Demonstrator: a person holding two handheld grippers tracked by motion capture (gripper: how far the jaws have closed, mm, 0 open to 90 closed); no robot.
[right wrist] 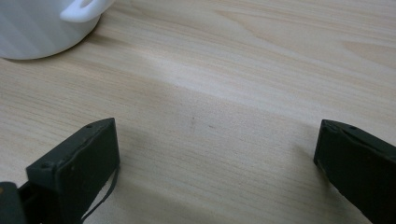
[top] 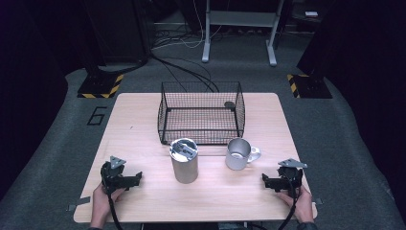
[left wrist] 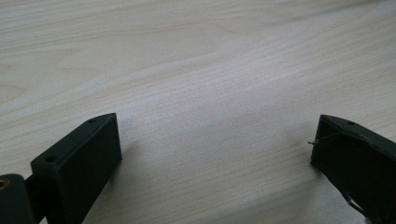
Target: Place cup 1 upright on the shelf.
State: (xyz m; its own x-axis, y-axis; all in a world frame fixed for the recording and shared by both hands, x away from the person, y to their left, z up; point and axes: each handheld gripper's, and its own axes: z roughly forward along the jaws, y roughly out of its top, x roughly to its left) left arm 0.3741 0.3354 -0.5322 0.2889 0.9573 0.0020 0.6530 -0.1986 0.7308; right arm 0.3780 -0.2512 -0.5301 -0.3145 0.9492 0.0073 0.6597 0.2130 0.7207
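A tall steel tumbler (top: 184,160) with a lid stands upright at the table's middle front. Right of it sits a steel mug (top: 239,154) with a white handle; its base and handle (right wrist: 42,21) show at the top left of the right gripper view. Behind both stands a black wire basket (top: 201,114). My left gripper (top: 136,178) rests at the front left, open, jaws wide over bare wood (left wrist: 215,135). My right gripper (top: 265,180) rests at the front right, open, nothing between its jaws (right wrist: 217,140), a short way from the mug.
The light wooden table (top: 143,120) ends close behind both hands. A small dark round object (top: 230,104) lies in the basket's back right corner. Beyond the table are a grey carpet, cables, black stands with hazard-striped feet (top: 100,86) and a grey frame (top: 239,28).
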